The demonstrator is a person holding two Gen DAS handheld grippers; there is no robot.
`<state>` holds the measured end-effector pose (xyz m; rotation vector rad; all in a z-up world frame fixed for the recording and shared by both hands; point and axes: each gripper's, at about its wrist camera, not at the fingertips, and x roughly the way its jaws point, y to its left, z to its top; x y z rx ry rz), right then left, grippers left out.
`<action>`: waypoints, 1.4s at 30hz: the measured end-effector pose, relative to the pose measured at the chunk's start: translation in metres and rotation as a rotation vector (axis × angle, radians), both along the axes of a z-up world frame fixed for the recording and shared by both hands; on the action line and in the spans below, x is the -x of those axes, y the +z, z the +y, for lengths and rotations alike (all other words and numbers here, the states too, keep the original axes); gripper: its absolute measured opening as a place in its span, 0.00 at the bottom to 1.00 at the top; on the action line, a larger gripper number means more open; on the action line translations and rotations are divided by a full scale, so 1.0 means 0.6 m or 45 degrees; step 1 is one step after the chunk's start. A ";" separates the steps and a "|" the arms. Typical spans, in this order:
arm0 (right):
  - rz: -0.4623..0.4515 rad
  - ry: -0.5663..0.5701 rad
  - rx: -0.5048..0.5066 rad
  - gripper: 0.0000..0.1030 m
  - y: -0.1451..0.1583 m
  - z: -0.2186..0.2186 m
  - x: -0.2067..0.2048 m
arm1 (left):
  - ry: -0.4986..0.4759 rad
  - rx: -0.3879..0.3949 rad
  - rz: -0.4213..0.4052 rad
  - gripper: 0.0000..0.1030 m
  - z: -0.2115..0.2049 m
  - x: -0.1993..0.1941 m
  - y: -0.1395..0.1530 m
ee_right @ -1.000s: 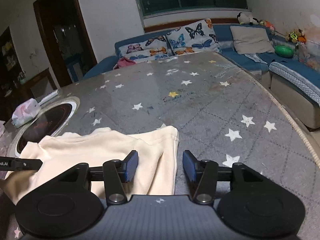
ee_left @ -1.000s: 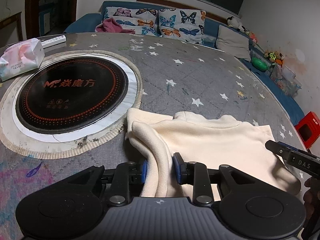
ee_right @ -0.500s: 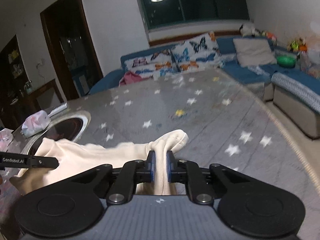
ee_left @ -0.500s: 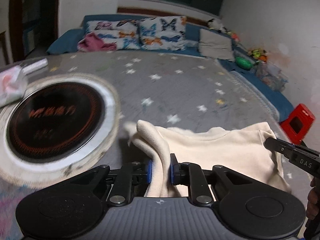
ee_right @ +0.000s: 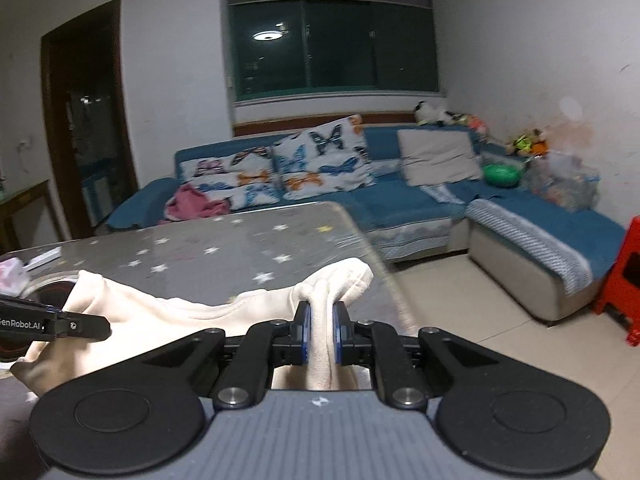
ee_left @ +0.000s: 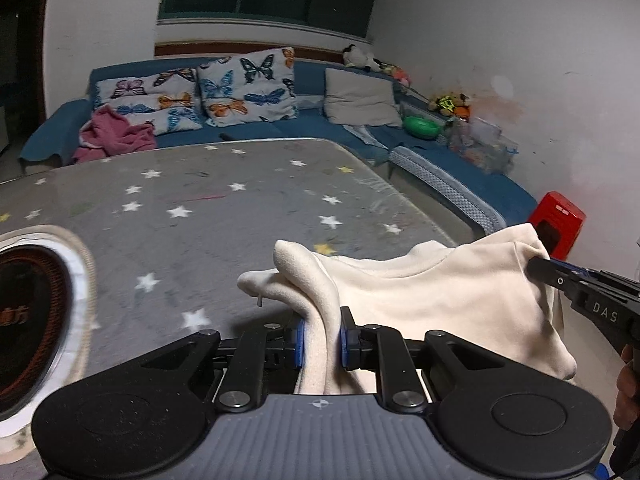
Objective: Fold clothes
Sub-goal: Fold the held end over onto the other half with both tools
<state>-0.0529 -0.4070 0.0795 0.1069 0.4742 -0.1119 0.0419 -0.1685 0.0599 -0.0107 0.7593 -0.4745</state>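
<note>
A cream fleece garment (ee_left: 432,292) hangs stretched between my two grippers above the grey star-patterned table (ee_left: 200,216). My left gripper (ee_left: 320,338) is shut on one bunched edge of it. My right gripper (ee_right: 321,336) is shut on the other edge of the garment (ee_right: 168,316). The right gripper also shows at the right in the left wrist view (ee_left: 540,270), and the left gripper at the left in the right wrist view (ee_right: 100,326). The garment's lower part is hidden behind the gripper bodies.
A round black induction cooktop (ee_left: 28,320) is set into the table at the left. A tissue pack (ee_right: 10,276) lies beyond it. A blue sofa (ee_left: 280,124) with butterfly cushions stands behind the table. A red stool (ee_left: 560,224) stands on the floor at the right.
Both grippers closed on the garment's edges and lifted it off the table. Both views tilted up toward the sofa and window.
</note>
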 end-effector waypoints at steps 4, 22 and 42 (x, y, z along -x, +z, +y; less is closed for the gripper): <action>0.014 -0.051 0.023 0.10 -0.008 -0.026 -0.012 | -0.045 0.006 0.000 0.17 -0.043 -0.017 -0.001; 0.262 -0.124 -0.024 0.14 -0.121 -0.077 -0.040 | -0.113 -0.033 0.132 0.16 -0.037 -0.041 -0.064; 0.207 0.027 -0.013 0.17 -0.074 -0.009 -0.041 | -0.199 0.028 0.043 0.27 -0.055 -0.047 -0.018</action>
